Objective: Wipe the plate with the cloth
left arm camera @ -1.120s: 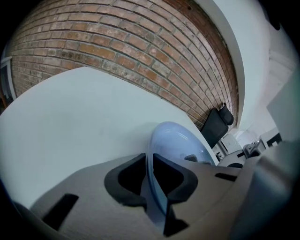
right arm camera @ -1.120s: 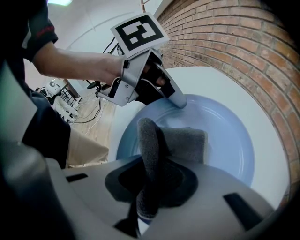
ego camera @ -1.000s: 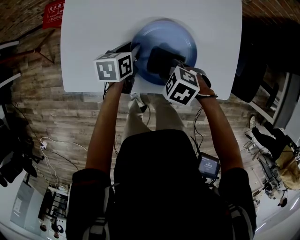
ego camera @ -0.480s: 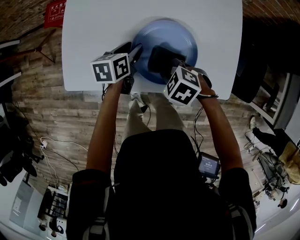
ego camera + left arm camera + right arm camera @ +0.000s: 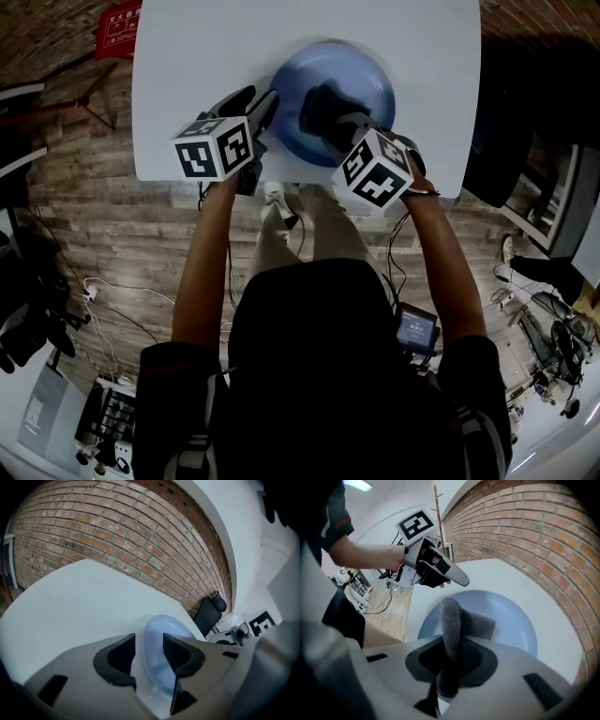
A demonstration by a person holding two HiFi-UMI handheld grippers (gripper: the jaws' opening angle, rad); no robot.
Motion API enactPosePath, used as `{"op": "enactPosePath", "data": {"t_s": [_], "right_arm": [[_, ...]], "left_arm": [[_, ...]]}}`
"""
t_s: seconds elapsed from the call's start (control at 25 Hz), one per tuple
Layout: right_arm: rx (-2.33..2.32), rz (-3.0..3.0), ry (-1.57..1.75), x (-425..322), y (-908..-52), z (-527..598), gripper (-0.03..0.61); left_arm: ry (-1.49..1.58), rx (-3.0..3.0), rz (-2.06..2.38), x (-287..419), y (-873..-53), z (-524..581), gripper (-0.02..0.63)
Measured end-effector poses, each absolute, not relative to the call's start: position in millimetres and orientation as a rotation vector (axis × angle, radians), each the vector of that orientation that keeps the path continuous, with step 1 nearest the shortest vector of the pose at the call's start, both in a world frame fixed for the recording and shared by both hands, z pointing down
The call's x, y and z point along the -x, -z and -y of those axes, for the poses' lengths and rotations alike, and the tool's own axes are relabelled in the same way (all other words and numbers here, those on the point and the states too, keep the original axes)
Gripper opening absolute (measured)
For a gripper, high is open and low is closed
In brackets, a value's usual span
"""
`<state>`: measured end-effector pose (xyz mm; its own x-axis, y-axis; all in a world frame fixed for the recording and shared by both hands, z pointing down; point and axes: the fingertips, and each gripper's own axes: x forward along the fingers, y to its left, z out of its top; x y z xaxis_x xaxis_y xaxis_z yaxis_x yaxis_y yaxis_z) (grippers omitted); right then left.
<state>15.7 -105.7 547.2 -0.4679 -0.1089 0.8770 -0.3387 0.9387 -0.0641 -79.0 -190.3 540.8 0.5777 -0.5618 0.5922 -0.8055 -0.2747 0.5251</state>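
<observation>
Cloth (image 5: 451, 620), grey and folded, is hanging pinched in the right gripper (image 5: 449, 660) above the blue plate (image 5: 525, 630) at upper centre of the head view, poised for wiping. The left gripper (image 5: 149, 649) has just been opening its jaws and is holding them wide, nothing between them, by the plate's left rim on the white table (image 5: 187, 94)

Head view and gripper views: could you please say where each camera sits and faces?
Head view: on the head, steeply down at plate; arms, torso show.
Left gripper view: on left gripper, along jaws just opened, gripping nothing, toward brick wall; no body.
Right gripper view: on right gripper, along jaws shut on cloth; left forearm shows.
Shared: plate in all.
</observation>
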Motion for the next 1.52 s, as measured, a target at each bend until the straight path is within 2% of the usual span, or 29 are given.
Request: {"op": "enactPosePath", "data": {"t_s": [0.24,0.56,1.0,1.52], "right_arm": [[-0.454,2.1,-0.259,-14.8,-523.0,120.9,0.058],[-0.62,2.19,-0.303,-8.3,-486.5,122.6,0.058],[-0.883,2.301,-0.383,-8.2,-432.8,110.7,0.058],[-1.198,2.494,-0.272,4.2,-327.5,100.5,0.058]], "left_arm": [[-0.375,-2.03,1.09,78.0,-513.3,182.8,0.166],[-0.389,-2.148,1.057,69.4,-470.1,161.4,0.084],[-0.365,-2.223,1.116,83.5,-422.4,121.6,0.02],[-0.243,-2.444,1.209,96.0,-329.2,99.6,0.018]]}}
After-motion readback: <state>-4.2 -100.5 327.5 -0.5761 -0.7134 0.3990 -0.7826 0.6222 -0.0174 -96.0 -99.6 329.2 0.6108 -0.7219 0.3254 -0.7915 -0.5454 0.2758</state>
